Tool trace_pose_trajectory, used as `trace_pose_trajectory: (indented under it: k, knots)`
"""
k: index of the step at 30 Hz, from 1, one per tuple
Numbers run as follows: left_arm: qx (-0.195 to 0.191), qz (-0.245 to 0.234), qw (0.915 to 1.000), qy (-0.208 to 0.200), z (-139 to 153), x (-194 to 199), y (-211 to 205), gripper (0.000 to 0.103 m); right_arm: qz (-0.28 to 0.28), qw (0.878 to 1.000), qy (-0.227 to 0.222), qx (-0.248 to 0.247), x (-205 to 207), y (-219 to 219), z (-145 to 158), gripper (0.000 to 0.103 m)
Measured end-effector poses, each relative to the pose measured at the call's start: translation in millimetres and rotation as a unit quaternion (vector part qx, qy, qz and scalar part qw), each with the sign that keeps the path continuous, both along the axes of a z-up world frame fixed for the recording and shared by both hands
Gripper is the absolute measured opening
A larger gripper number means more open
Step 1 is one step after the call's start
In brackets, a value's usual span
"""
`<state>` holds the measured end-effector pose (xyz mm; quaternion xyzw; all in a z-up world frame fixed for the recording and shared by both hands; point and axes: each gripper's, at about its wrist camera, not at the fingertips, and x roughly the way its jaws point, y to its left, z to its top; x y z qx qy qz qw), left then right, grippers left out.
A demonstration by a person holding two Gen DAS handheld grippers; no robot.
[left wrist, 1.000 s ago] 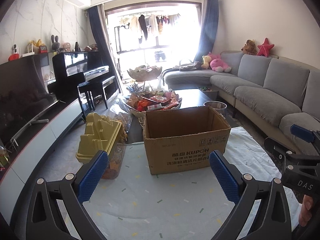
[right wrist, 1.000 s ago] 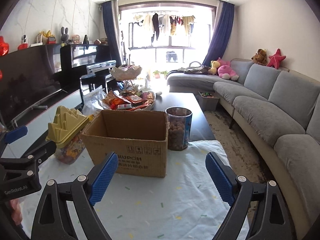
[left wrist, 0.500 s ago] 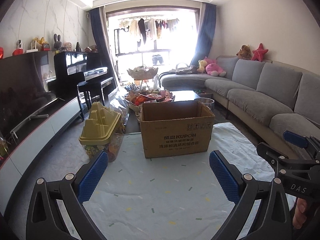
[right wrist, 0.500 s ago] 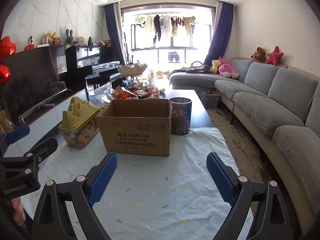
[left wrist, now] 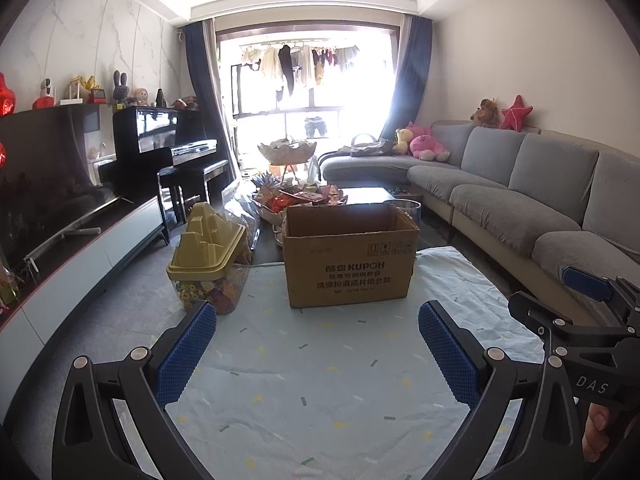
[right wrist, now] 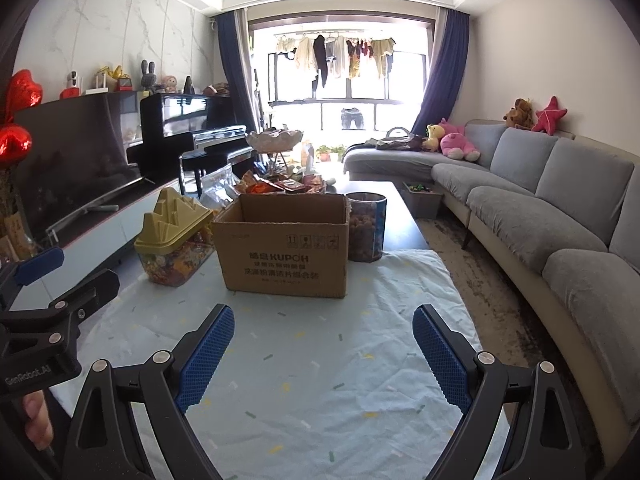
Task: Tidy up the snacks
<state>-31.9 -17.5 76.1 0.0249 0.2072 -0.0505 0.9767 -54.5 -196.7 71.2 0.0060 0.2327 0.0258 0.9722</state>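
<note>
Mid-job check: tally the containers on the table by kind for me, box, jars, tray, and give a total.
Cardboard box: 1, open at the top
Clear jar with yellow castle-shaped lid: 1
Round clear canister of brown snacks: 1
Tiered tray heaped with snack packets: 1
Total: 4
Both the left hand-held gripper and the right hand-held gripper are open and hold nothing.

Left gripper (left wrist: 318, 354) and right gripper (right wrist: 324, 354) hover level, fingers spread wide.
</note>
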Motion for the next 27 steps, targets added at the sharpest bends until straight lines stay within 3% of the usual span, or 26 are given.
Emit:
trace_pose_trajectory:
  k: [27]
  knots:
    - [0.003, 0.01, 0.9999, 0.001, -7, -25, 4, 0.103, 0.005, 1.0, 0.0, 0.004, -22, 2, -10, 0.092]
